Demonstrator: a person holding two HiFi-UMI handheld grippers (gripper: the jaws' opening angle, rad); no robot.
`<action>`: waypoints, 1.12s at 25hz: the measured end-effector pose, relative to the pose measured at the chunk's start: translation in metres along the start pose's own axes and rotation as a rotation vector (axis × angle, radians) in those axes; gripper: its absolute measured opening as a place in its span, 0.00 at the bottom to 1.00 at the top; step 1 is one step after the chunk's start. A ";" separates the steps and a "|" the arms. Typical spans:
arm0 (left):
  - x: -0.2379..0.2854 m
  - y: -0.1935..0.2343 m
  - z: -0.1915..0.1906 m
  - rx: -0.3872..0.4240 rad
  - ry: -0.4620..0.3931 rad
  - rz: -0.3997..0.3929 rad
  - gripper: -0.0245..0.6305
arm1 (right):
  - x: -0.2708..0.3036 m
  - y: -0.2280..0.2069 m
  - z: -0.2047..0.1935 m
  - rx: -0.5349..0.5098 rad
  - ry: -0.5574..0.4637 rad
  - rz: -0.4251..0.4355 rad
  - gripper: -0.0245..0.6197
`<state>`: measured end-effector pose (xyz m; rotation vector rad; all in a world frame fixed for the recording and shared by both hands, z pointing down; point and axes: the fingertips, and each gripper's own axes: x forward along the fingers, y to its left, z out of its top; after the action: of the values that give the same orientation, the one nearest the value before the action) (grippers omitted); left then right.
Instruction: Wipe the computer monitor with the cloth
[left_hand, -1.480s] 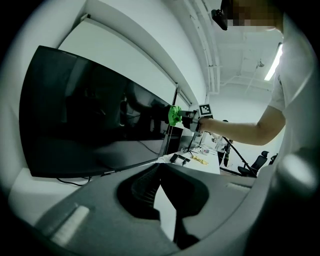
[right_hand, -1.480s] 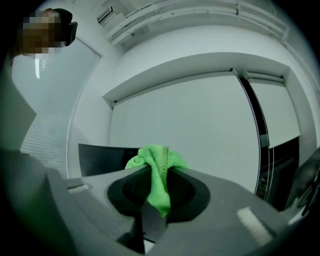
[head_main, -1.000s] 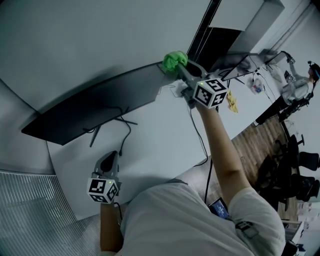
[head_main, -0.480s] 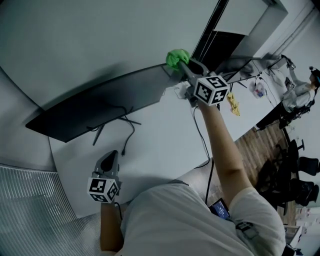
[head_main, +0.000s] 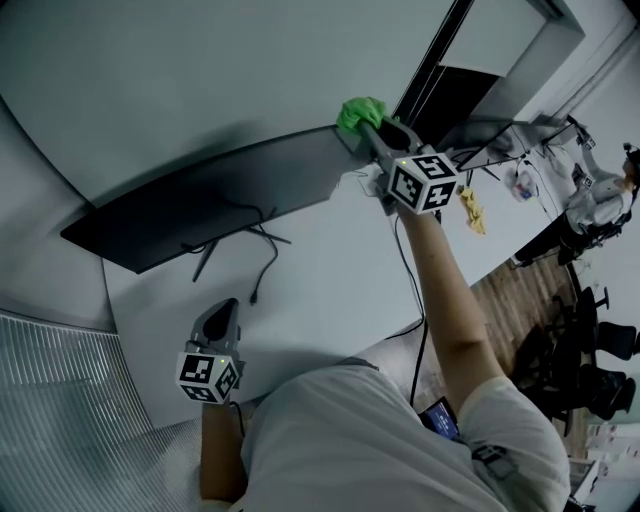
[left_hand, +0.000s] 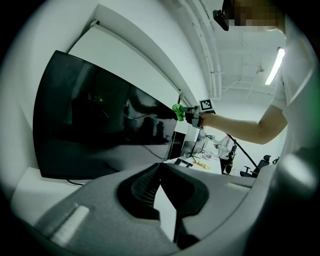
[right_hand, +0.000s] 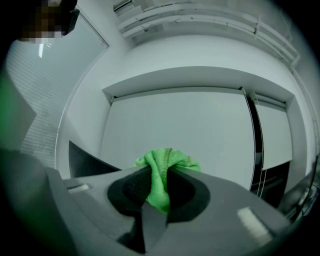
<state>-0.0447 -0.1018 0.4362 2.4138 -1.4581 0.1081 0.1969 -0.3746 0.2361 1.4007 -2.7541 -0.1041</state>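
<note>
A wide dark monitor (head_main: 215, 195) stands on the white desk (head_main: 330, 270); in the left gripper view its screen (left_hand: 95, 115) fills the left half. My right gripper (head_main: 372, 130) is shut on a bright green cloth (head_main: 360, 113) at the monitor's top right corner. In the right gripper view the cloth (right_hand: 162, 175) bulges up from between the closed jaws, with the monitor's edge (right_hand: 85, 160) low at the left. My left gripper (head_main: 218, 322) hangs low over the desk's near left part, jaws together, holding nothing. The left gripper view also shows the cloth (left_hand: 178, 111) at the screen's far corner.
A black cable (head_main: 262, 268) trails from the monitor's stand over the desk. A second cable (head_main: 405, 285) runs off the desk's near edge. A yellow object (head_main: 470, 208) lies on a desk to the right, with office chairs (head_main: 590, 340) beyond.
The right gripper and cloth have stayed at the monitor's top right corner; the whole scene has shifted slightly in view. The left gripper has barely moved.
</note>
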 end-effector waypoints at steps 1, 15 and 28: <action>-0.002 0.001 0.000 0.000 0.000 0.001 0.05 | 0.001 0.003 0.000 -0.001 -0.001 -0.001 0.16; -0.029 0.010 -0.006 -0.006 -0.013 0.057 0.05 | 0.020 0.073 0.002 -0.035 -0.013 0.110 0.16; -0.094 0.017 -0.012 -0.004 -0.025 0.182 0.05 | 0.039 0.163 0.007 0.002 -0.031 0.228 0.16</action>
<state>-0.1032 -0.0257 0.4307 2.2827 -1.6854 0.1162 0.0418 -0.3102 0.2434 1.0842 -2.9156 -0.1147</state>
